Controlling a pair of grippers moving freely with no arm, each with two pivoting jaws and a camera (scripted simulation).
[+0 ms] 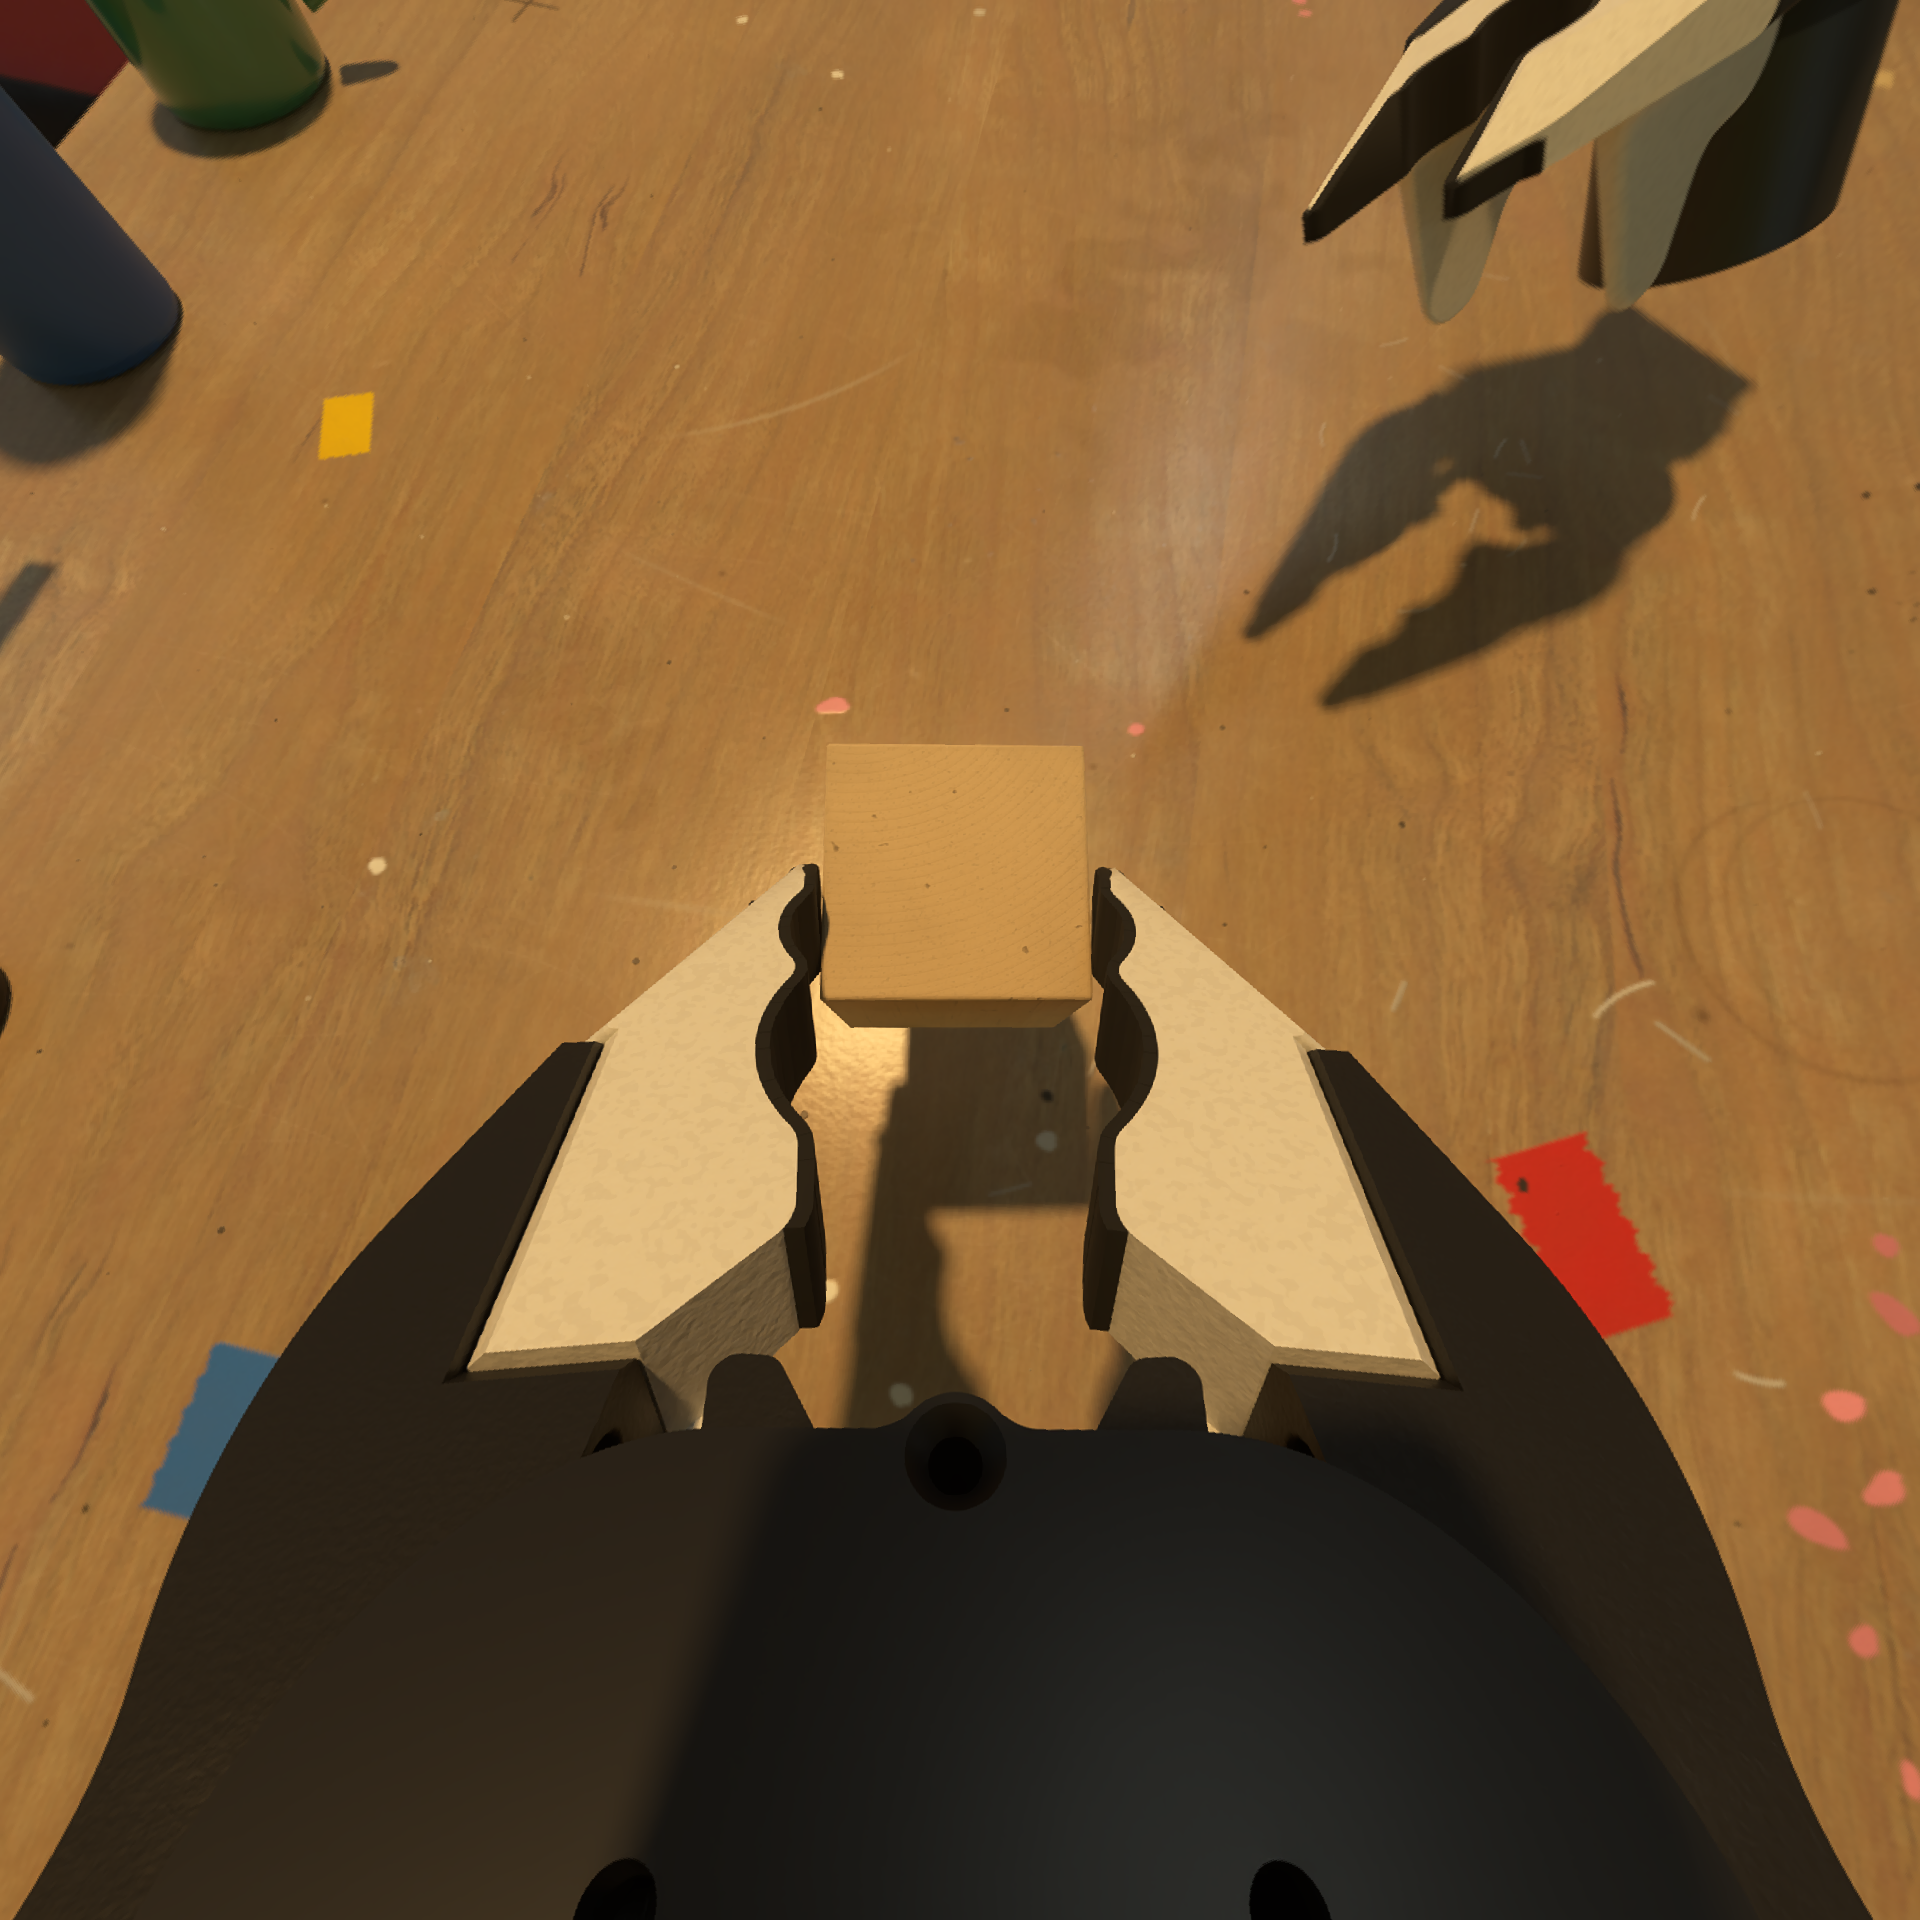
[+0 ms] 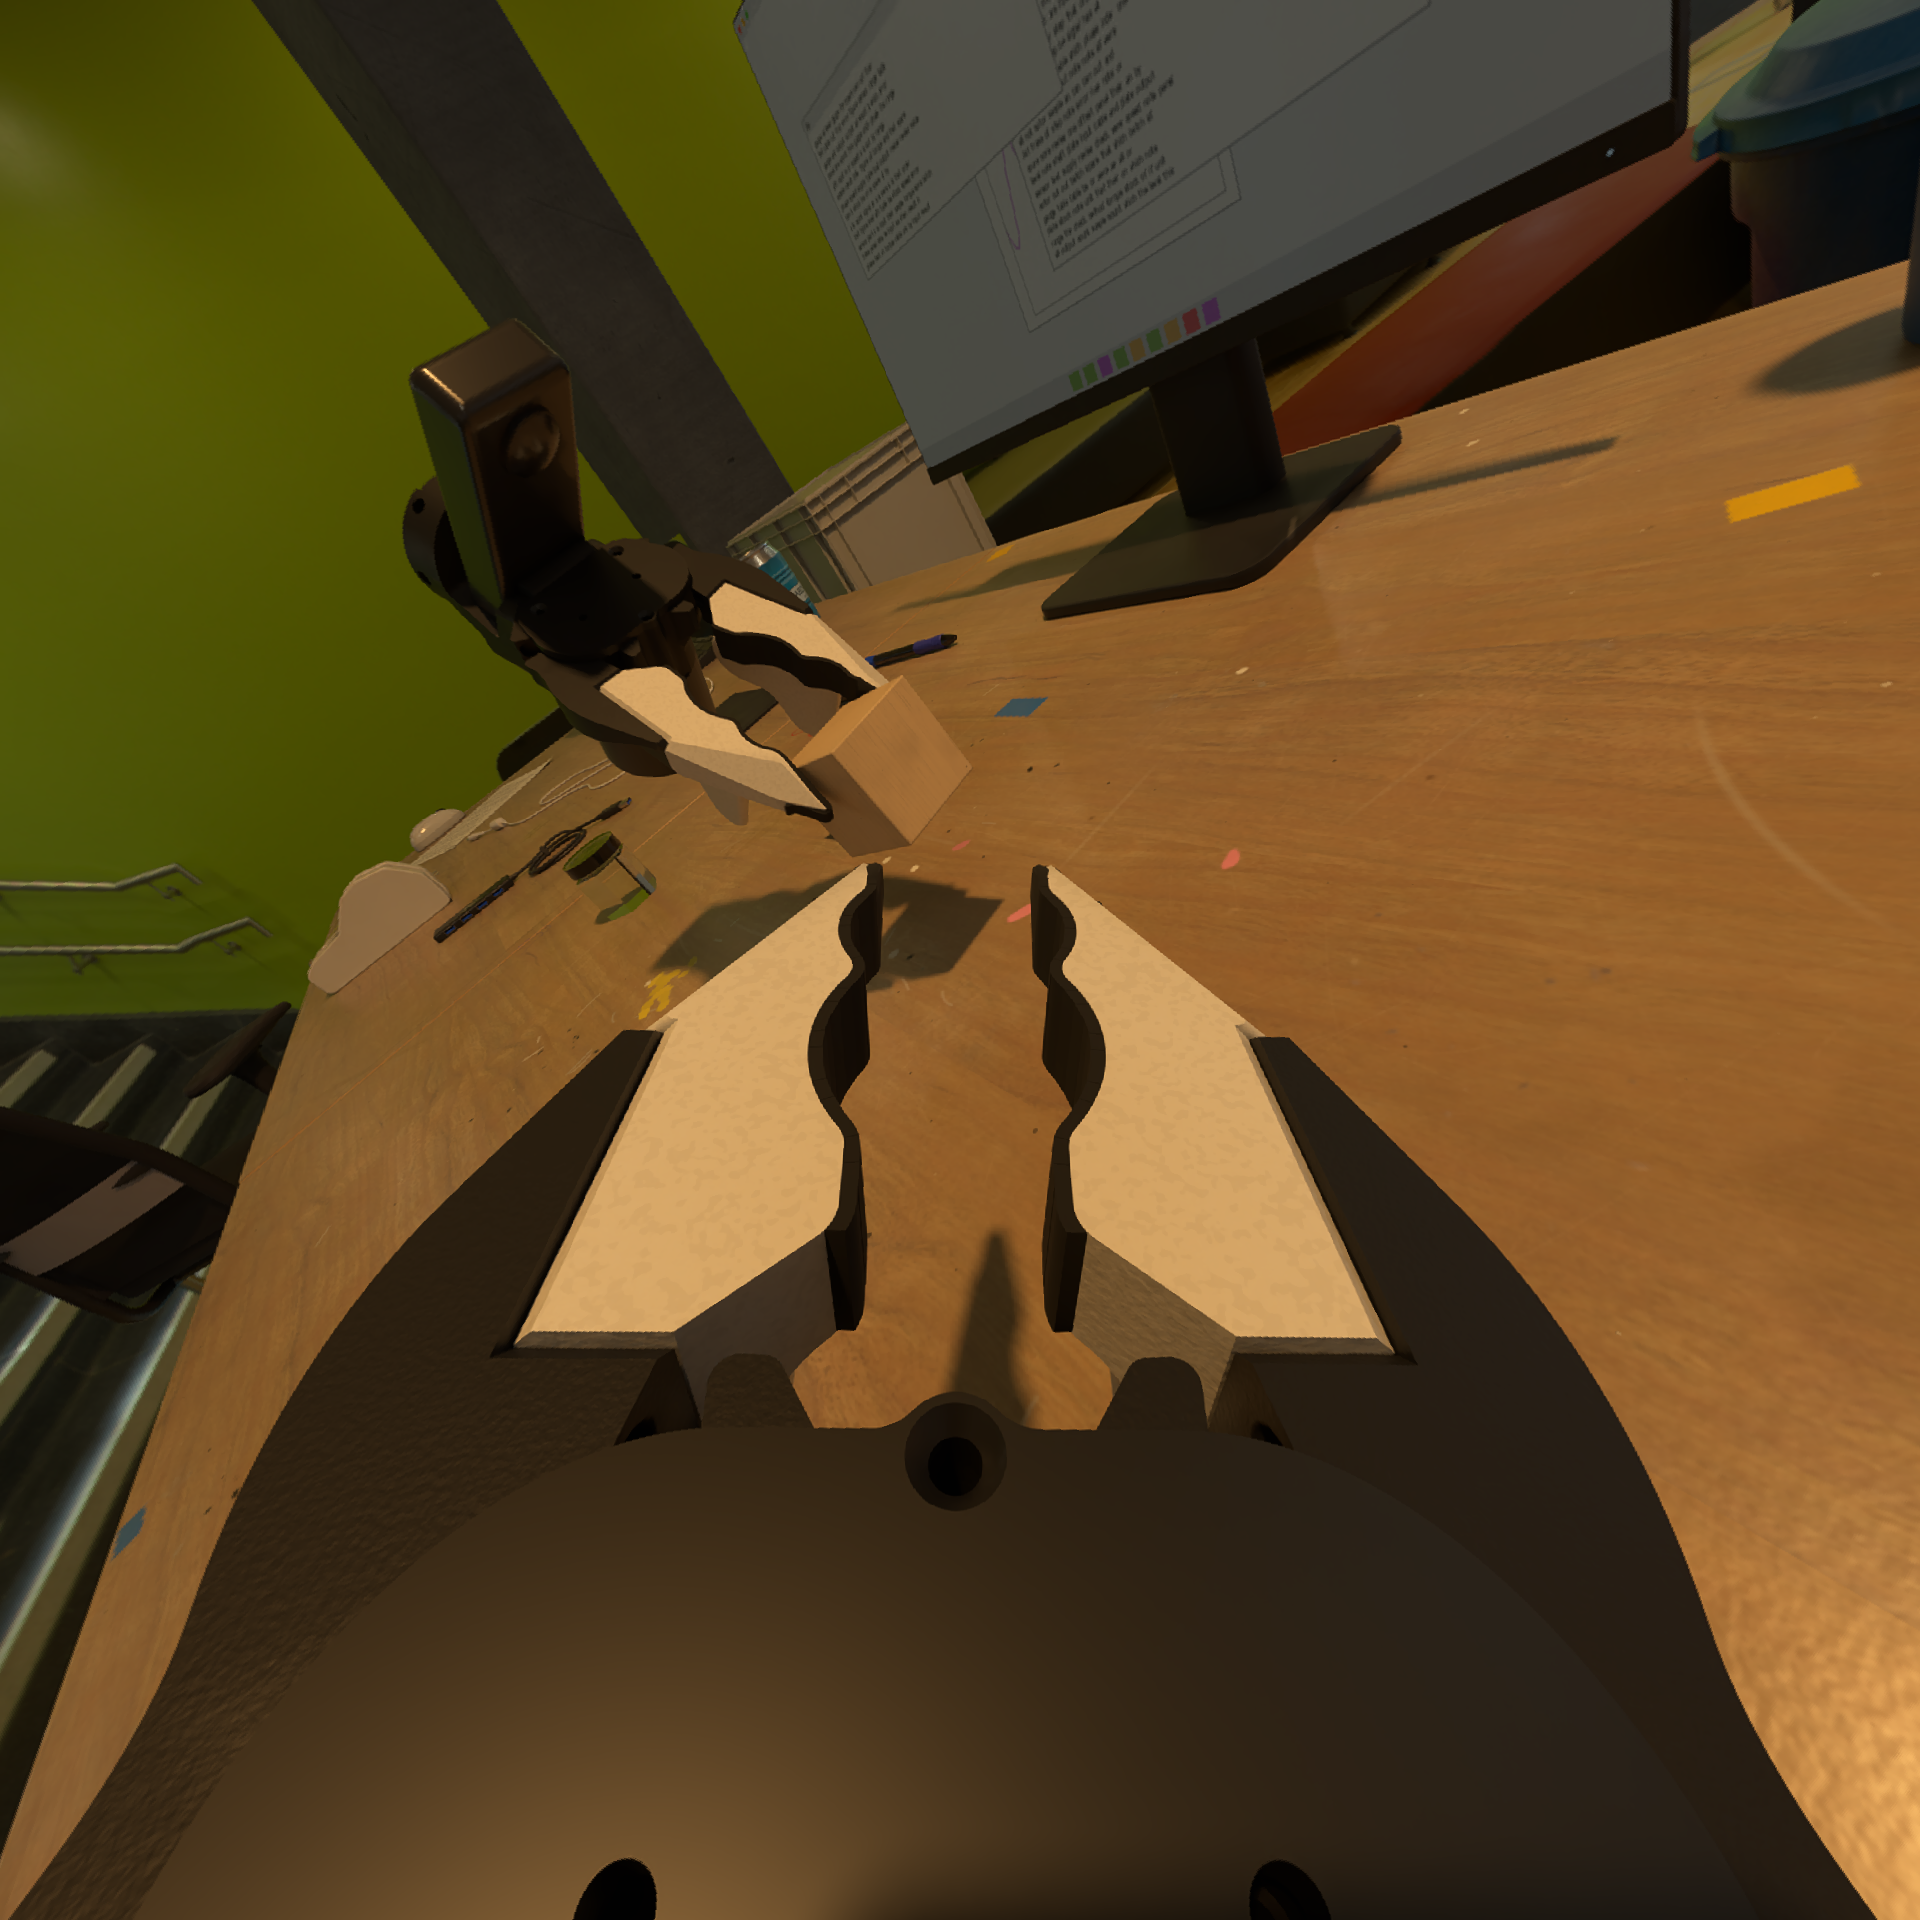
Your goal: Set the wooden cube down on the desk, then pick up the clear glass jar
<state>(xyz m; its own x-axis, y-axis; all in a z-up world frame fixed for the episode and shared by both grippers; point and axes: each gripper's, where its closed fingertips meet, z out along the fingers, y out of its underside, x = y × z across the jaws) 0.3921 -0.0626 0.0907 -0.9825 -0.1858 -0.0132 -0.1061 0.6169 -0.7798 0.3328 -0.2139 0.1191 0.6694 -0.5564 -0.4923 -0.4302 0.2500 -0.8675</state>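
Note:
My left gripper (image 1: 956, 883) is shut on the wooden cube (image 1: 954, 831), a light square block pinched at its sides between the fingertips. It hangs a little above the wooden desk (image 1: 675, 540), with its shadow below. The right wrist view shows the same cube (image 2: 909, 764) in the left gripper (image 2: 847, 748). My right gripper (image 2: 956, 878) is open and empty, low over the desk just short of the cube; it shows at the top right of the left wrist view (image 1: 1387, 218). The clear glass jar (image 2: 611, 878), with a dark green lid, stands upright near the desk's left edge.
A monitor (image 2: 1247, 156) on a black stand (image 2: 1226, 530) is at the back. A pen (image 2: 914, 649), black cable (image 2: 561, 847), mouse (image 2: 436, 828) and white cloud-shaped object (image 2: 374, 925) lie near the jar. A dark blue cylinder (image 1: 73, 270) and green vessel (image 1: 239, 62) stand far left.

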